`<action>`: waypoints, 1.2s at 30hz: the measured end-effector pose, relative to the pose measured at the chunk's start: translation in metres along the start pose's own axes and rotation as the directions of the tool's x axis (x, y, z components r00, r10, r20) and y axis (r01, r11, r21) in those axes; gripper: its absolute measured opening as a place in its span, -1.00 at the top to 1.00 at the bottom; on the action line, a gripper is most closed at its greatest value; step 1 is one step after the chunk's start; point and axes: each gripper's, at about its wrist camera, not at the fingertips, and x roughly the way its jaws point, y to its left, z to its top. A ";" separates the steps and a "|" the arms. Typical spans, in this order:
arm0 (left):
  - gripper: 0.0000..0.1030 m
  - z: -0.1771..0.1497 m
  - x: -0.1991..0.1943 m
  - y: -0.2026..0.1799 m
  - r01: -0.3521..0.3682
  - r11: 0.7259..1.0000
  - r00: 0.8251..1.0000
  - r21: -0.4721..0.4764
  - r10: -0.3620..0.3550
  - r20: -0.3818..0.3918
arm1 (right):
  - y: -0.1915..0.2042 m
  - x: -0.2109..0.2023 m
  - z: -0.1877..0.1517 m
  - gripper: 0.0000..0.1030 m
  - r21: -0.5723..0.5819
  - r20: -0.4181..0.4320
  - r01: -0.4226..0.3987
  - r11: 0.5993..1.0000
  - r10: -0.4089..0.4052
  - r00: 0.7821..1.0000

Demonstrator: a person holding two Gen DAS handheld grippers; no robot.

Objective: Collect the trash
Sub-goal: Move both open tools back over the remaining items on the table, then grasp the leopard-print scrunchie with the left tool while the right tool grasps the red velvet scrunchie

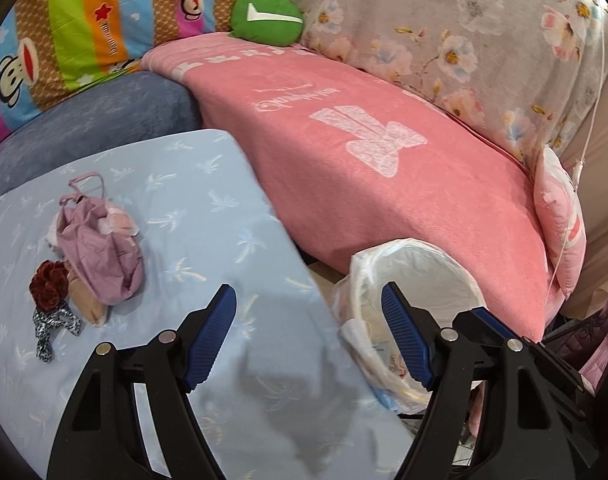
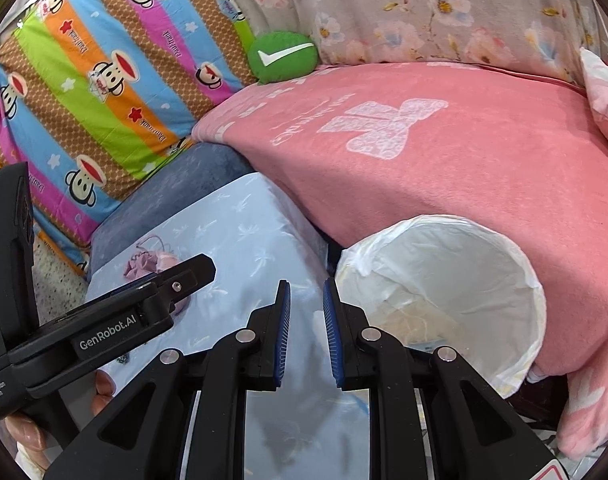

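Observation:
A white-lined trash bin [image 1: 416, 276] stands on the floor between the blue-clothed table [image 1: 208, 240] and the pink sofa; some paper scraps lie inside it [image 2: 444, 300]. My left gripper [image 1: 309, 320] is open and empty, over the table's right edge beside the bin. My right gripper [image 2: 306, 316] has its jaws narrowly apart with nothing between them, above the table edge left of the bin. On the table's left lie a crumpled mauve bag [image 1: 100, 252] with tissue, a dark red scrunchie [image 1: 48, 284], a beige item and a black-white hair tie [image 1: 52, 328].
A pink blanket [image 1: 384, 168] covers the sofa, with a green check-mark cushion [image 1: 266, 18], a striped monkey-print cover [image 2: 104, 92] and a floral cover [image 2: 444, 12] behind. The left gripper's body [image 2: 104, 320] crosses the right wrist view. A grey-blue cushion [image 1: 104, 120] lies behind the table.

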 end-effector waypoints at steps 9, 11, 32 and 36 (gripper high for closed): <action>-0.39 -0.011 -0.003 0.060 -0.062 0.993 0.998 -0.101 0.061 -0.015 | 0.053 0.029 -0.003 0.66 -0.074 -0.051 -0.047 0.996 0.043 0.998; -0.39 -0.015 -0.004 0.075 -0.088 0.989 0.996 -0.121 0.085 -0.024 | 0.067 0.037 -0.005 0.66 -0.091 -0.066 -0.060 0.994 0.054 0.996; -0.39 -0.068 0.001 0.241 -0.282 0.875 0.958 -0.394 0.230 -0.174 | 0.197 0.126 -0.038 0.65 -0.220 -0.246 -0.192 0.956 0.136 0.960; -0.38 -0.070 0.009 0.257 -0.264 0.861 0.961 -0.434 0.197 -0.193 | 0.219 0.144 -0.043 0.66 -0.234 -0.277 -0.216 0.948 0.148 0.950</action>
